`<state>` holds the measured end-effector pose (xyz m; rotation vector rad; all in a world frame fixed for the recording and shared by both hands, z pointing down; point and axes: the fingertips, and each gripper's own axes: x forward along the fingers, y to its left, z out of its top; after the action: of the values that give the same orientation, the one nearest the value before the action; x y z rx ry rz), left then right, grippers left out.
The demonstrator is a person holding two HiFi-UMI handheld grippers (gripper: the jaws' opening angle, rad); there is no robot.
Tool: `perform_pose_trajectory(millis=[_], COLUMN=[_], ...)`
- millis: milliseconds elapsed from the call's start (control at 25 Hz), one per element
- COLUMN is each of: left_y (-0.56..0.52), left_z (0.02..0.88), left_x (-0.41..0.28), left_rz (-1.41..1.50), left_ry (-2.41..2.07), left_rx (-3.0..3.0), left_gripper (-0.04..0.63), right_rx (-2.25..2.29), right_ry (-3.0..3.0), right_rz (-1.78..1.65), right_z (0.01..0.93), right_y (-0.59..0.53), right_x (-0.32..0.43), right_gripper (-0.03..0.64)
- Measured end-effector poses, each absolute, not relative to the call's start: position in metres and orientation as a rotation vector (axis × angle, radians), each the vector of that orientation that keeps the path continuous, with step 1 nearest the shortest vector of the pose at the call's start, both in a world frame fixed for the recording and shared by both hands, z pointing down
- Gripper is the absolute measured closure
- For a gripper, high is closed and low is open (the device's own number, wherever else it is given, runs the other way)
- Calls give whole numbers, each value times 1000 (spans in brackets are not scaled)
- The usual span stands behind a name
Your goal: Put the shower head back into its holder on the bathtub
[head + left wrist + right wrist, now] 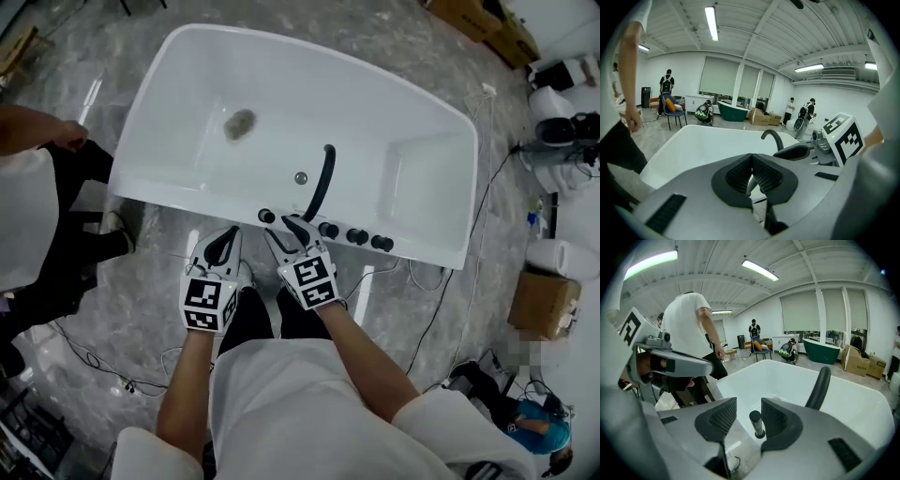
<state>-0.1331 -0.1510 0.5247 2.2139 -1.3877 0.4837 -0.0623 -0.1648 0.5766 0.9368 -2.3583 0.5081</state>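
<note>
White bathtub (187, 103), 2 forearms (183, 375) stretched toward its rim, left hand-held gripper (225, 240) pinched together, right hand-held gripper (286, 228) spread apart.

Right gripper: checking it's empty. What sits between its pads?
A black upright cylinder at the bathtub's edge, between open jaws; the right gripper view shows it.

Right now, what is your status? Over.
Left gripper shut, empty. Right gripper open, empty. Shower head upright on bathtub rim. Spout nearby, not touching.
</note>
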Motion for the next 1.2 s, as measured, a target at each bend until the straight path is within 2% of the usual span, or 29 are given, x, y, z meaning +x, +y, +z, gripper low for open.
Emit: perform_pose_trajectory(millis=[160, 280, 440, 800, 1200], left_y=[-145, -142, -136, -132, -128], left_z=[499, 479, 458, 408, 391], left_x=[-128, -123, -111, -108, -123], left_rz=[468, 455, 428, 384, 326], left_ry=[-1402, -1401, -1396, -1419, -1467], left_rx=[2246, 2289, 2335, 2414, 2423], left_gripper=[583, 583, 583, 583, 583], right_rx=[908, 933, 964, 931, 981], right_ry=[-2406, -2455, -2514, -2673, -2711], right_rz=[478, 487, 518, 478, 409], right_z=[546, 523, 495, 416, 390], right_y=[-155, -150, -144, -130, -133], right_x=[-53, -47, -38, -17, -8], right_gripper=[491, 557, 588, 598, 598])
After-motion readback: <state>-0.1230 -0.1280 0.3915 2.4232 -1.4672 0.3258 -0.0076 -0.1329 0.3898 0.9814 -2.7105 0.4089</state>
